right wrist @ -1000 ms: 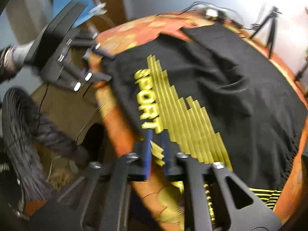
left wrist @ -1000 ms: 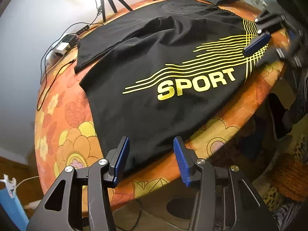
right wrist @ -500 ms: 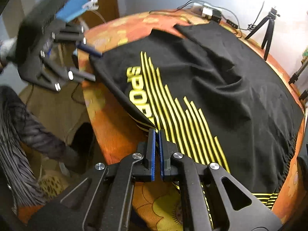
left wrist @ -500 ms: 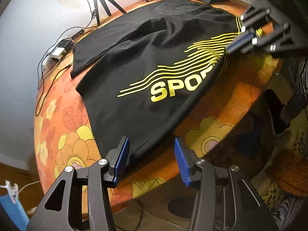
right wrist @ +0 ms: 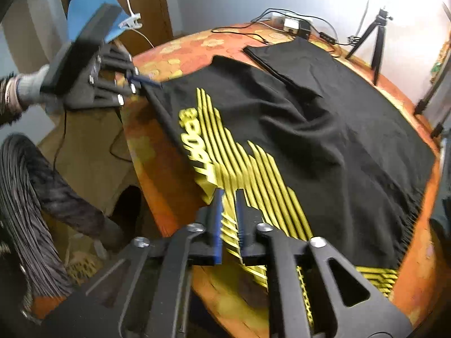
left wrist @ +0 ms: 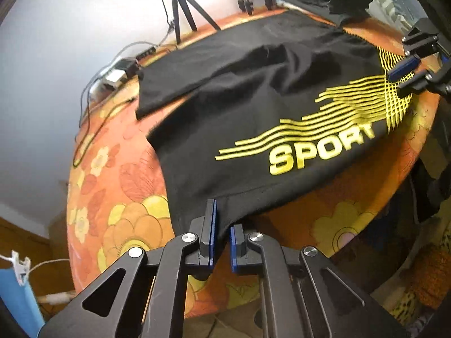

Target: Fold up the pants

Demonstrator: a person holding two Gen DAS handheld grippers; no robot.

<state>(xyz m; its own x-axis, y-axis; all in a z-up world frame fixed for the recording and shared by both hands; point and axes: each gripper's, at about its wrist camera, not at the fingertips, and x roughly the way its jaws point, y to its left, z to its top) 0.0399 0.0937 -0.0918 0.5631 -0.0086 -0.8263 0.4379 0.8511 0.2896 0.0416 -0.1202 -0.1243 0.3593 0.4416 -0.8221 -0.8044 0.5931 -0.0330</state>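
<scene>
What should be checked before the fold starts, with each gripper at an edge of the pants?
1. Left gripper shut on pants hem: ok.
2. Right gripper clamped on striped edge: not ok; its jaws have just been opening, cloth lies between separated pads.
3. Cloth lying flat on table: not ok, creased in the middle.
4. Left grip holds both layers: cannot tell.
5. Tripod clear of cloth: ok.
</scene>
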